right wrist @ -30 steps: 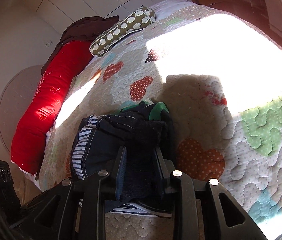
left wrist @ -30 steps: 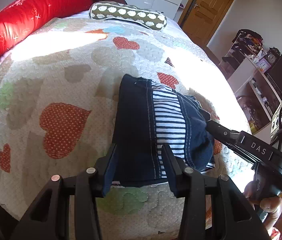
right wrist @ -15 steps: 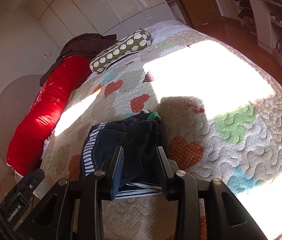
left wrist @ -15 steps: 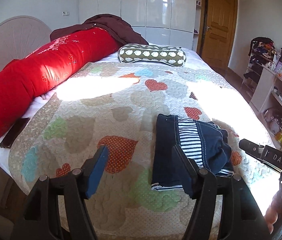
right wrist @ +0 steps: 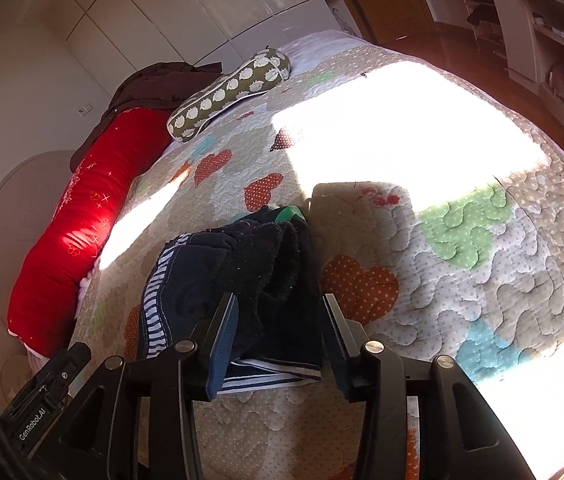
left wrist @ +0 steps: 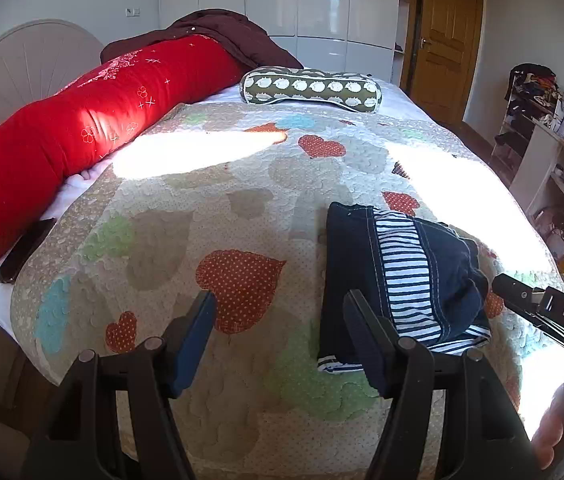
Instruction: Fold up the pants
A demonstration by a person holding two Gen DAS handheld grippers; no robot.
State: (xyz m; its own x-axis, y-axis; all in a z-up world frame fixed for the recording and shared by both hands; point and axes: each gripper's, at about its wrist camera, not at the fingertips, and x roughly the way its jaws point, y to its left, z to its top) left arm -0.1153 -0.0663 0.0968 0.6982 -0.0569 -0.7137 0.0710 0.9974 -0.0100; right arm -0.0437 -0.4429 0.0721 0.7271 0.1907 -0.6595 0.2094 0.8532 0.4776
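Observation:
The dark blue pants with a blue-and-white striped lining lie folded in a small bundle on the quilt near the bed's front edge. They also show in the right wrist view. My left gripper is open and empty, held back from the bed with the pants behind its right finger. My right gripper is open, its fingers either side of the bundle's near end, apart from the cloth. The right gripper's body shows at the right edge of the left wrist view.
The heart-patterned quilt covers the bed. A long red bolster lies along the left side, a green sheep-print pillow at the head, a dark phone at the left edge. Shelves stand at the right.
Both grippers have let go of the pants and pulled back toward the bed's front edge. The left opened wide and rose; the right opened in the last half second. The pants stay folded.

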